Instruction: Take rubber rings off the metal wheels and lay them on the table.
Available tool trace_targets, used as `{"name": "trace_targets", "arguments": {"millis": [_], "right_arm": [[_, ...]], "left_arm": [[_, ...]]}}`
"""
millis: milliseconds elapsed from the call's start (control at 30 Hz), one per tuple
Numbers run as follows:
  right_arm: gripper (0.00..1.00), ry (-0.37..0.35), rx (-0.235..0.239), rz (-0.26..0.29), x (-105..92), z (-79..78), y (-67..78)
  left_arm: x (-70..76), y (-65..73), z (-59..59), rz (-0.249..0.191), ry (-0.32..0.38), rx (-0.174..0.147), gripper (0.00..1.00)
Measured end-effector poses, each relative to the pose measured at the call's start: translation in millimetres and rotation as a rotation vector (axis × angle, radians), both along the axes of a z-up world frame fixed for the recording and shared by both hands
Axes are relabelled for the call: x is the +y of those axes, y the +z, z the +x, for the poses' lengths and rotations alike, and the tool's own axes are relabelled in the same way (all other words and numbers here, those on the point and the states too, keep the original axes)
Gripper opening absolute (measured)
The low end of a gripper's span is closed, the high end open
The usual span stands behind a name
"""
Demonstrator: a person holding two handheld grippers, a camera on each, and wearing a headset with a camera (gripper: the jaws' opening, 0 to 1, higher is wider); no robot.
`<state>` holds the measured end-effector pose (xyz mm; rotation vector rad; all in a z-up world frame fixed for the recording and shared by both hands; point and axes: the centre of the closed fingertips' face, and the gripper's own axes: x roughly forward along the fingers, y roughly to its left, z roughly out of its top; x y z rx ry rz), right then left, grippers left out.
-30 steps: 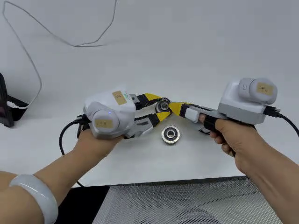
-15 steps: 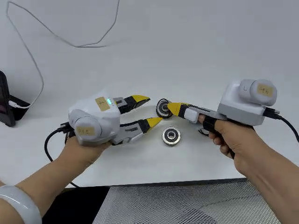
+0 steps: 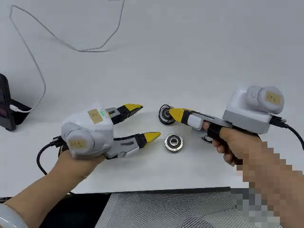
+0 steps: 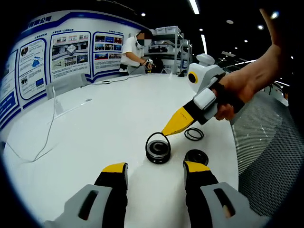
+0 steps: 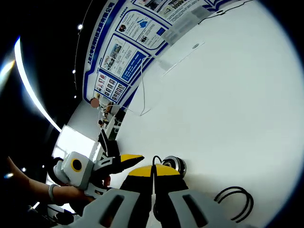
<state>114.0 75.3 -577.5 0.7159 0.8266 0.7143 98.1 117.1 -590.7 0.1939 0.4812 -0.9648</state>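
Far left at 9 o'clock sat a dark device (image 3: 4,102), its cable (image 3: 42,71) looping up toward 11, both well clear of the work. My left gripper (image 3: 145,122) was released, jaws spread wide and holding nothing; I'd parked it just short of the first wheel (image 3: 166,114), ready to steady it I reckon. The second wheel (image 3: 174,141) lay flat on the table (image 3: 213,57) at 5 o'clock from the first, near but apart. My right gripper (image 3: 175,114) was clenched, tips pinching the rubber ring (image 4: 153,135); it arched up off that first wheel, partly peeled by my guess. Two loose rings (image 4: 193,134) lay on the table beyond, beneath the right gripper. The table edge ran close at 6, so I judged the open room toward 12 safer for pulling.
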Motion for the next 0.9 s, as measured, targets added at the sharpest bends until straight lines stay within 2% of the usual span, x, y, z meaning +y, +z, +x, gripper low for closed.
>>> {"name": "trace_targets", "arguments": {"millis": [300, 533, 733, 867, 900], "right_arm": [[0.01, -0.006, -0.005, 0.045, 3.5, -4.0, 13.5], [0.01, -0.016, -0.012, 0.082, 0.4, -11.5, 30.8], [0.01, -0.039, -0.018, 0.089, -17.2, -23.3, 42.7], [0.01, -0.061, -0.002, 0.070, -35.3, -29.8, 35.4], [0.01, -0.073, 0.005, 0.061, -41.2, -31.6, 32.3]], "left_arm": [[5.1, 4.1, -1.8, -0.026, 0.014, -0.002, 0.54], [9.2, 5.1, -4.2, -0.040, 0.026, 0.003, 0.58], [9.6, 7.8, -5.8, -0.055, 0.029, 0.000, 0.58], [8.6, 10.2, -6.9, -0.060, 0.030, -0.004, 0.59], [6.7, 12.7, -7.5, -0.077, 0.030, -0.005, 0.59]]}}
